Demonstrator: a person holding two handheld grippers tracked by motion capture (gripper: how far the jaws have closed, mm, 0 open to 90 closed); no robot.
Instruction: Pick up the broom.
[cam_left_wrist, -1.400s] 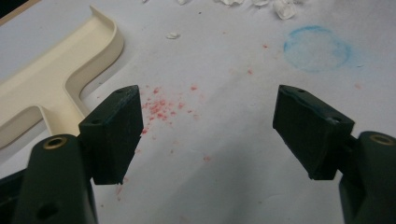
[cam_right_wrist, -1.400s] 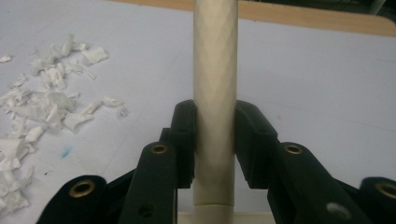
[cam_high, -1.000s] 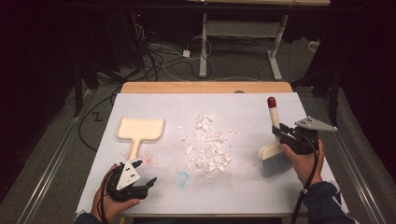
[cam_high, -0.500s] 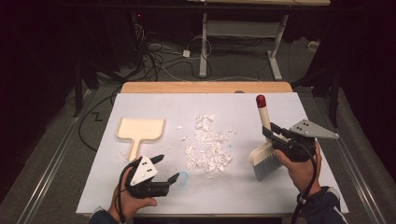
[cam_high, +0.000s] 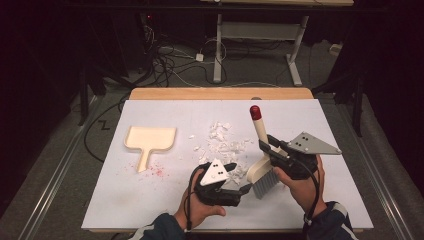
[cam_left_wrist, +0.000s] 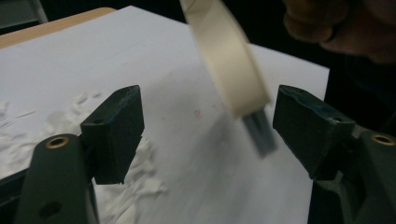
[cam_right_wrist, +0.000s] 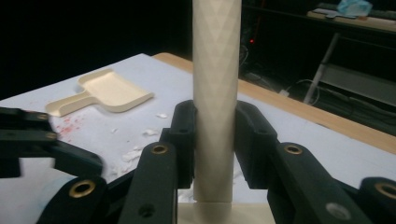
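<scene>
The right tongs (cam_high: 267, 150) pinch the brush (cam_high: 263, 155) by its cream handle, bristles down at the near right edge of the scraps (cam_high: 222, 145); in the right gripper view the handle (cam_right_wrist: 217, 93) stands upright between the pressed pads; the left tongs (cam_high: 240, 192) are spread and hold nothing, hovering just beside the bristles, and the left gripper view shows the brush head (cam_left_wrist: 231, 70) between the wide jaws but untouched; the dustpan (cam_high: 150, 140) lies apart at the left of the table (cam_high: 125, 200), nothing in it; the white scraps lie scattered mid-table; so I judge the sweeping barely begun, with gathering, fetching the dustpan and loading it all left.
</scene>
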